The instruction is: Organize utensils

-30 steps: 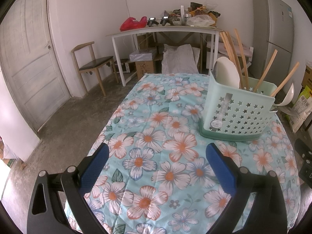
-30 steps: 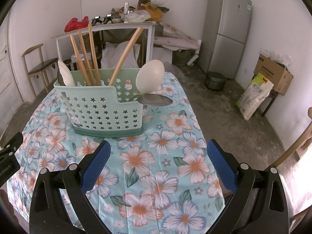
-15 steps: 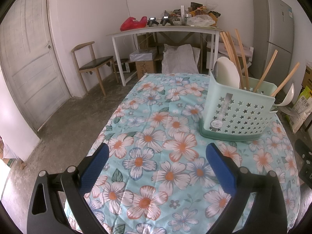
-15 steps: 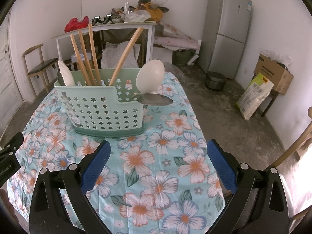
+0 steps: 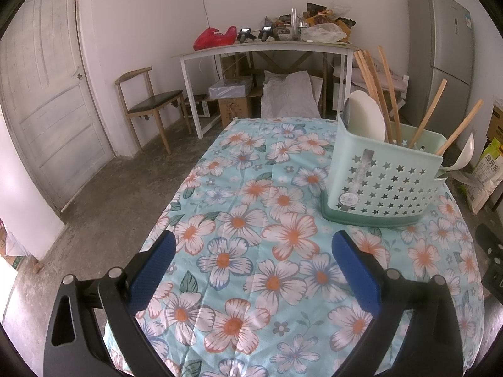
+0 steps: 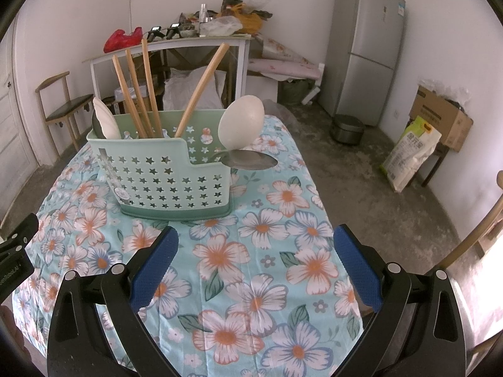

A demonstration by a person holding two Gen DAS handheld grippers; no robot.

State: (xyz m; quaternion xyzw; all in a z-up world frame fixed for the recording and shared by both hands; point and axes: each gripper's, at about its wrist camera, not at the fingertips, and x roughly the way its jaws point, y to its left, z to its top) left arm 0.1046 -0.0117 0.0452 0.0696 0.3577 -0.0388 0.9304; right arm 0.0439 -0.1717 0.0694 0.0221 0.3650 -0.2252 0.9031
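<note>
No movement; door left-view only.

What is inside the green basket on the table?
The basket holds wooden chopsticks, a white spoon at its left end, and a white spoon with a metal spoon at its right. Their lower ends are hidden behind the wall.

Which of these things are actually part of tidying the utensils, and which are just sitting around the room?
Part of the job:
green basket
wooden chopsticks
white spoon
metal spoon

Just lying about:
fridge
chair
red bag
cardboard box
</note>
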